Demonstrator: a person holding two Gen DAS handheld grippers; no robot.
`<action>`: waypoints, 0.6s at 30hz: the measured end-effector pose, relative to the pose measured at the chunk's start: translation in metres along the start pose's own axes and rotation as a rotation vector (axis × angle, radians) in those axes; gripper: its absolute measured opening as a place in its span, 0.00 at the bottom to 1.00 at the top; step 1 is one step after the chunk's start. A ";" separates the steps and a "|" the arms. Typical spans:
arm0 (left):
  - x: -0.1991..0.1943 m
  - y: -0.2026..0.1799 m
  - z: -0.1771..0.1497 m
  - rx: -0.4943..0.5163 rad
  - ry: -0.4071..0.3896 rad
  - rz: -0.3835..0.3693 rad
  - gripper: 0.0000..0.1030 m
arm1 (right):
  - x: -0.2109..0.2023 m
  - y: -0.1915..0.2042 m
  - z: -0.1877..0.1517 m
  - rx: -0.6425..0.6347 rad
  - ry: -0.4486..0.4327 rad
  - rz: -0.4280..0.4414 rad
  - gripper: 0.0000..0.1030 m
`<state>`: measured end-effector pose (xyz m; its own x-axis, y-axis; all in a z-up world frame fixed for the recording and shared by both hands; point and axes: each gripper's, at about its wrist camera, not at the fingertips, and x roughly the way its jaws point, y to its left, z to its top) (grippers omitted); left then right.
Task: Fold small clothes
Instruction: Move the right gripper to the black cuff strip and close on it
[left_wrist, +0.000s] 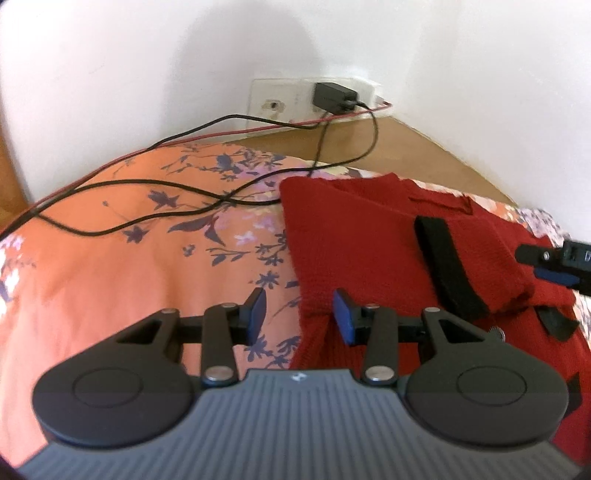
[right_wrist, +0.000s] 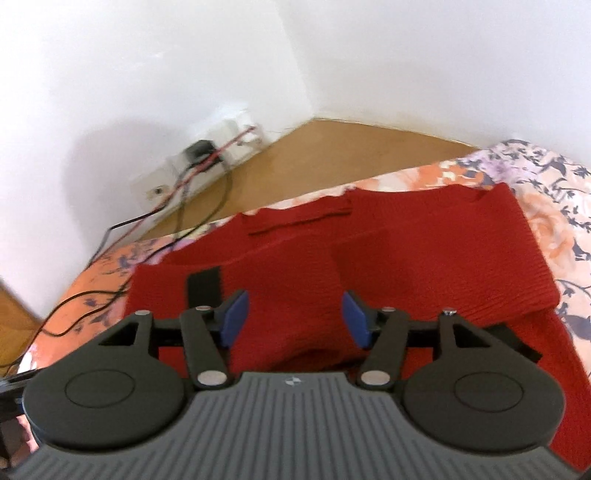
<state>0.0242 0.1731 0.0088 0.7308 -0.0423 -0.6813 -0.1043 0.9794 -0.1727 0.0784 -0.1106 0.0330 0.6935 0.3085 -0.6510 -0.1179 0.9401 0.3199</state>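
Both grippers, left (left_wrist: 299, 314) and right (right_wrist: 293, 319), are held wide open and empty over the red sweater (right_wrist: 369, 258) spread on the floral bedspread (left_wrist: 129, 258), and since it's soft, floppy knit, it's probably best pinched at the hem corners.

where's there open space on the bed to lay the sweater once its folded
Free: the orange floral bedspread left of the red sweater, below the black cables. Crowded: the cable tangle toward the wall outlet, and the sweater's own patch under both open grippers.
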 end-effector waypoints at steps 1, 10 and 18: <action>0.000 -0.001 -0.001 0.017 0.003 -0.010 0.41 | -0.002 0.007 -0.002 -0.005 0.004 0.011 0.64; 0.001 -0.011 -0.009 0.072 0.028 -0.053 0.41 | 0.009 0.062 -0.023 -0.182 0.078 0.075 0.70; 0.007 -0.011 -0.013 0.089 0.062 -0.040 0.41 | 0.041 0.070 -0.033 -0.236 0.141 0.051 0.71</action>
<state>0.0214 0.1598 -0.0036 0.6896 -0.0910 -0.7185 -0.0136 0.9903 -0.1384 0.0756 -0.0274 0.0060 0.5789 0.3582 -0.7325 -0.3242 0.9254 0.1963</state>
